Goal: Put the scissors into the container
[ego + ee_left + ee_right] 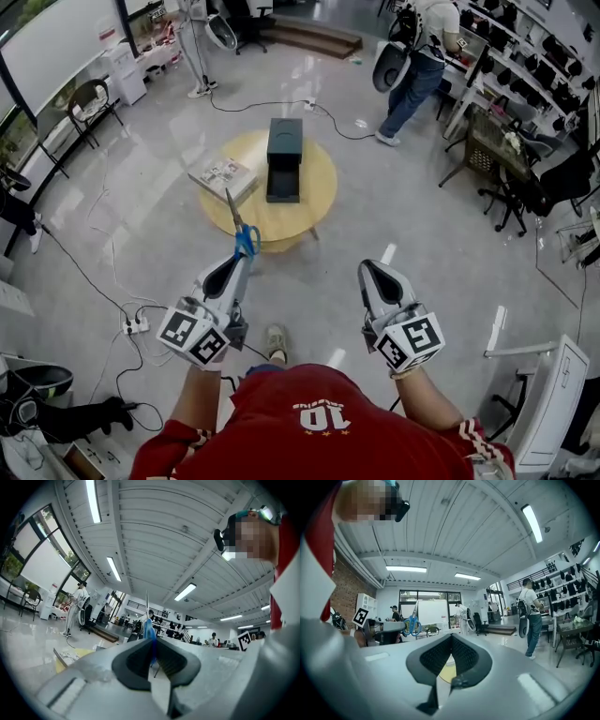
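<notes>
Blue-handled scissors (244, 236) are clamped by the handles in my left gripper (246, 253), with the closed blades pointing up and away over the near edge of the round yellow table (319, 192). The left gripper view shows the scissors (148, 623) standing up between the pads (136, 660). On the table's middle stands the container, a dark open box (284, 157). My right gripper (367, 271) hangs level with the left one, short of the table, its jaws together on nothing. The right gripper view shows the scissors (411, 624) at left.
A magazine (223, 178) lies on the table's left side beside the box. Cables and a power strip (137, 325) trail over the floor at left. A person (417, 66) stands beyond the table by shelves. Chairs stand at right (511, 178) and left (89, 103).
</notes>
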